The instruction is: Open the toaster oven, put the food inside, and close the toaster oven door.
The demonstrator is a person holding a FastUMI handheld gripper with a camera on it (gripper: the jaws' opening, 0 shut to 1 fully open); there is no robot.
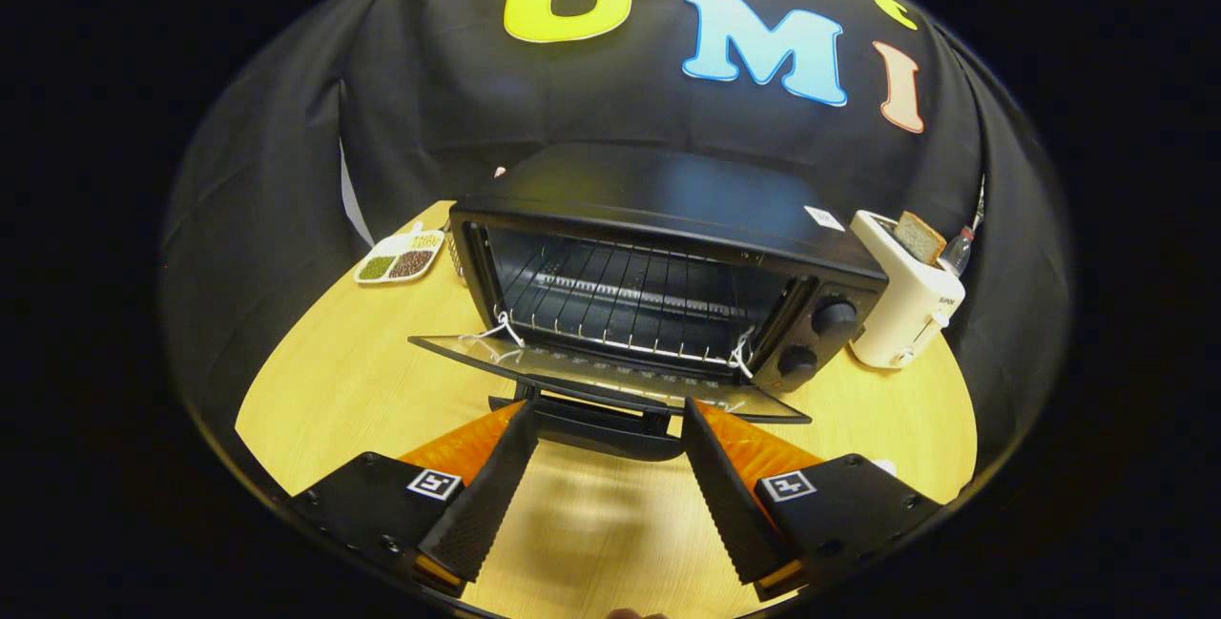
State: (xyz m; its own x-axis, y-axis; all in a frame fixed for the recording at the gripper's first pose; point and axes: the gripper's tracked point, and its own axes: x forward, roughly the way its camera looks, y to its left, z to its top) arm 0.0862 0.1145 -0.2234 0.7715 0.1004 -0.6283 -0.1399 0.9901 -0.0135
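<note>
Two jaws of the gripper (608, 423) stood wide apart with nothing between them, their tips at the handle (601, 430) of the lowered door (572, 366) of the toaster oven (668, 285), which sat open on the counter (324, 371) beside a toaster (906, 299).

tongs (609, 414) spread wide, level, pointing forward; the 2 fingers (486, 495) grip nothing between them

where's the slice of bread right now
The brown bread slice stands in the white pop-up toaster, beside the black toaster oven's knobs, beyond the open gripper.
</note>
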